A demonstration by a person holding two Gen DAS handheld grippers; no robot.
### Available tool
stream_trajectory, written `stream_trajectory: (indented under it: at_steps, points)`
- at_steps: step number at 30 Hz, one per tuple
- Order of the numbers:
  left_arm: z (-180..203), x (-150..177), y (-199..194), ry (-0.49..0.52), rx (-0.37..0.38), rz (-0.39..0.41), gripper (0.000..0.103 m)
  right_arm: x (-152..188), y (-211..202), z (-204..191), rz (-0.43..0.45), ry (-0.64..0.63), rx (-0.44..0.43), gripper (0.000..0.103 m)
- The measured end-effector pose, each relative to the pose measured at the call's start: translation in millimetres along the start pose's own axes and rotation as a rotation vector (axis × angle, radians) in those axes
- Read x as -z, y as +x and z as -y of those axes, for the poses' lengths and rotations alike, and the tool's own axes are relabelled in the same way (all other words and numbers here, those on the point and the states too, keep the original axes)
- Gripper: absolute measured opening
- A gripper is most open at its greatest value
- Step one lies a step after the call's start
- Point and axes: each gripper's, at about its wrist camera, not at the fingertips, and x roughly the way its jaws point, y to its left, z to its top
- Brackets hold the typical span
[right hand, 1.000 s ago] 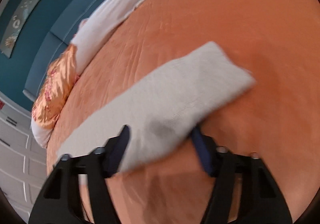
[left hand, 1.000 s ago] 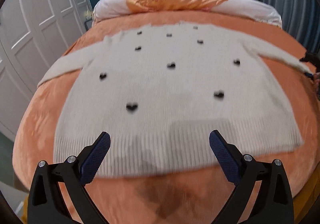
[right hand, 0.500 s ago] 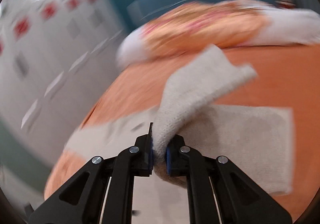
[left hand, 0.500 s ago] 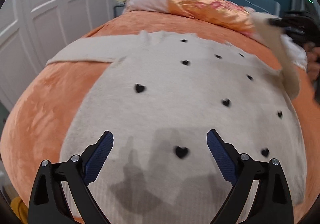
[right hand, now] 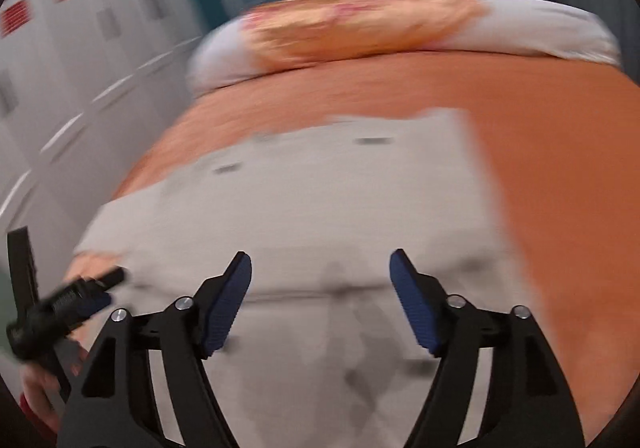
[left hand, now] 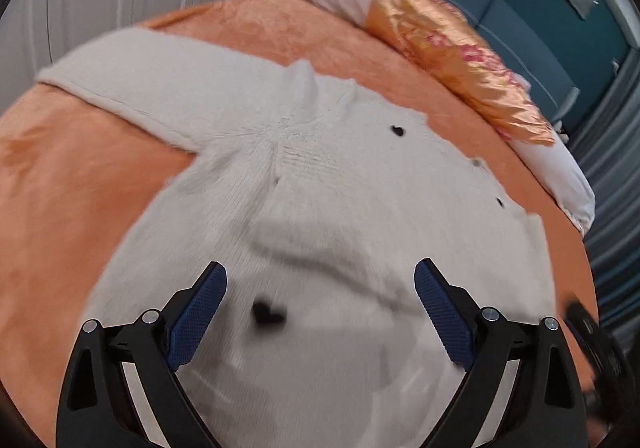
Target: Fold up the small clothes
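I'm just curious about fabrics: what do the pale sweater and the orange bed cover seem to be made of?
The sweater looks like soft knitted yarn, perhaps wool or acrylic: fine ribbed rows show near the shoulder seam, with a fuzzy matt surface and small black hearts. The bed cover looks like plush velvet or fleece: a short nap with a faint sheen and brushed streaks. The exact fibres cannot be told.

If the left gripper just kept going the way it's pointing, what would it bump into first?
Probably the sweater. The left gripper is open, its fingers framing the knit near a black heart, with nothing visible between. Depth is hard to judge through the blur.
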Motion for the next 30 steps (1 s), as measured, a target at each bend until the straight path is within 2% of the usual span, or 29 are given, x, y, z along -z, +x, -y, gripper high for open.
stream_trajectory:
  at_steps: [2,4,8,11,12,13,14,15,17,18,19,20,21,22,24,25,26,27,29,30]
  points:
    - [-3,-6,21,-0.031,-0.031,-0.049,0.093,-6,2,37,-0.018,0.070,0.062,0.071]
    - [-6,-6,17,-0.063,-0.024,-0.021,0.093,-15,11,61,-0.032,0.126,0.080,0.071]
    - [-15,-3,6,-0.120,0.001,0.001,0.093,-39,51,72,-0.071,0.119,0.110,0.071]
    - [-15,-5,13,-0.091,-0.014,-0.010,0.093,-59,86,73,-0.107,0.106,0.118,0.070]
    - [-12,-6,16,-0.072,-0.024,-0.006,0.093,-63,97,70,-0.131,0.101,0.116,0.062]
    - [-10,-8,20,-0.055,-0.031,0.001,0.091,-64,110,70,-0.158,0.096,0.122,0.044]
    - [-6,-10,25,-0.037,-0.045,0.004,0.087,-68,117,69,-0.175,0.091,0.121,0.034]
    - [-2,-13,29,-0.023,-0.047,0.010,0.080,-71,115,71,-0.167,0.097,0.100,0.013]
    - [9,-23,39,0.017,-0.048,0.021,0.048,-80,89,82,-0.054,0.184,-0.005,0.012]
    - [13,-29,43,0.032,-0.028,0.025,0.036,-81,70,91,0.026,0.239,-0.050,0.012]
    - [22,-38,47,0.054,0.023,0.031,0.016,-79,56,100,0.082,0.280,-0.071,0.012]
    - [28,-45,49,0.069,0.049,0.040,0.013,-74,47,112,0.126,0.322,-0.073,0.012]
    - [35,-50,51,0.085,0.058,0.059,0.013,-66,49,125,0.125,0.358,-0.048,0.012]
    - [44,-55,53,0.108,0.053,0.084,0.013,-59,59,134,0.083,0.374,-0.022,0.013]
    - [60,-62,62,0.144,0.026,0.092,0.014,-35,94,148,-0.080,0.372,0.045,0.013]
    - [63,-62,66,0.135,0.032,0.068,0.016,-32,91,147,-0.049,0.372,0.033,0.016]
    - [62,-61,66,0.128,0.039,0.056,0.022,-33,83,146,-0.026,0.374,0.034,0.019]
    - [60,-58,64,0.124,0.045,0.049,0.028,-37,76,143,-0.017,0.376,0.052,0.026]
    - [52,-46,53,0.112,0.039,0.046,0.067,-41,66,136,0.009,0.345,0.057,0.029]
    - [45,-39,46,0.101,0.036,0.062,0.071,-45,61,131,0.026,0.314,0.067,0.035]
